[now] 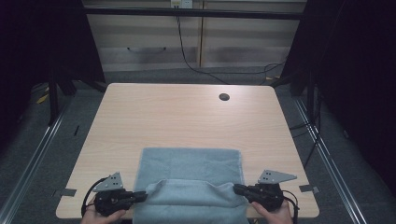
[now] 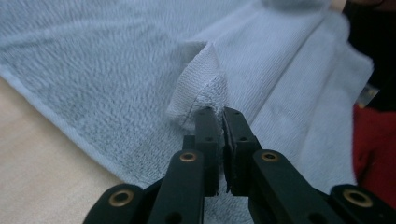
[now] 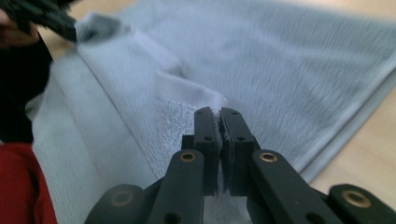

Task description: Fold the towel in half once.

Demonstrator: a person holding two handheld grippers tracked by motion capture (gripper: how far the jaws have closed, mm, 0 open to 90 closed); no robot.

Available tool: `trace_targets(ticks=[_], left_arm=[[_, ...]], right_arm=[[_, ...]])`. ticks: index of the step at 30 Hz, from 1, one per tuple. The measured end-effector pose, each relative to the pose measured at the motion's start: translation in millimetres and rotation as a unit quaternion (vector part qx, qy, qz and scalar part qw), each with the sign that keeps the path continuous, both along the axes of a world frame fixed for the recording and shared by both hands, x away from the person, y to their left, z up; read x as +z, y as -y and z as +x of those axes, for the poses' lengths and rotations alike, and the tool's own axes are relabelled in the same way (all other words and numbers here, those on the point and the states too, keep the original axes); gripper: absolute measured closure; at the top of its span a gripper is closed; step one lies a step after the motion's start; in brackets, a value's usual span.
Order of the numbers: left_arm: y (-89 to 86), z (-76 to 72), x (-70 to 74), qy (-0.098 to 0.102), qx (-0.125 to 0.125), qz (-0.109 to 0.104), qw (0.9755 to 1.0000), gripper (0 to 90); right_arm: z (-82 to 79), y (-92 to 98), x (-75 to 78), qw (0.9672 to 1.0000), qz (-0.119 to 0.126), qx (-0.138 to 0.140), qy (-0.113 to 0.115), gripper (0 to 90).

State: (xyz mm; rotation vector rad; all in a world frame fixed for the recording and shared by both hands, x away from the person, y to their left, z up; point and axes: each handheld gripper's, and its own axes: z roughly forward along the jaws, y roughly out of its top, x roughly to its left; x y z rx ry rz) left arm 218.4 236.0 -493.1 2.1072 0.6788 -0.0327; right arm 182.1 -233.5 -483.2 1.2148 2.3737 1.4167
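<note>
A pale blue-grey towel [image 1: 190, 168] lies at the near edge of the wooden table [image 1: 187, 116], its near part folded up and hanging over the edge. My left gripper [image 1: 142, 196] is shut on the towel's left corner [image 2: 201, 88]; the fabric sticks up from between the pads in the left gripper view. My right gripper [image 1: 236, 188] is shut on the towel's right corner [image 3: 187, 93]. Both grippers hold the fold low over the table, pointing inward at each other. In the right gripper view the left gripper [image 3: 70, 28] shows at the top left, pinching its corner.
A round cable hole [image 1: 224, 97] sits near the table's far right. Cabinets [image 1: 196, 37] and a trailing cable stand beyond the far edge. Metal rails run along the floor on both sides. A red garment [image 2: 373, 149] shows below the near edge.
</note>
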Motion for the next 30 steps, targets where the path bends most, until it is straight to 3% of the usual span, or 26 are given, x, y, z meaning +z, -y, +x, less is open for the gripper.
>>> trace_targets(ticks=[4, 7, 15, 21, 30], left_arm=[[4.8, 11.3, -4.1, 0.013, 0.006, 0.024, 0.9996, 86.0], [7.5, 25.0, -6.7, 0.02, 0.021, 0.025, 0.9993, 86.3], [17.1, 79.8, -10.5, 0.022, 0.073, 0.022, 0.9968, 86.3], [21.0, 112.9, -11.7, 0.006, 0.095, 0.017, 0.9953, 86.3], [27.1, 148.4, -12.3, 0.012, 0.133, 0.025, 0.9907, 86.3]], right_arm=[[6.4, -8.1, -16.8, 0.998, -0.054, 0.008, -0.031, 86.2], [16.8, -6.7, -19.2, 0.9982, -0.052, 0.002, -0.029, 86.4], [56.8, -1.7, -23.2, 0.9981, -0.04, -0.036, -0.031, 86.5], [90.3, -2.2, -24.3, 0.9968, -0.048, -0.06, -0.022, 86.5], [138.3, -8.0, -21.3, 0.993, -0.077, -0.086, -0.026, 86.6]])
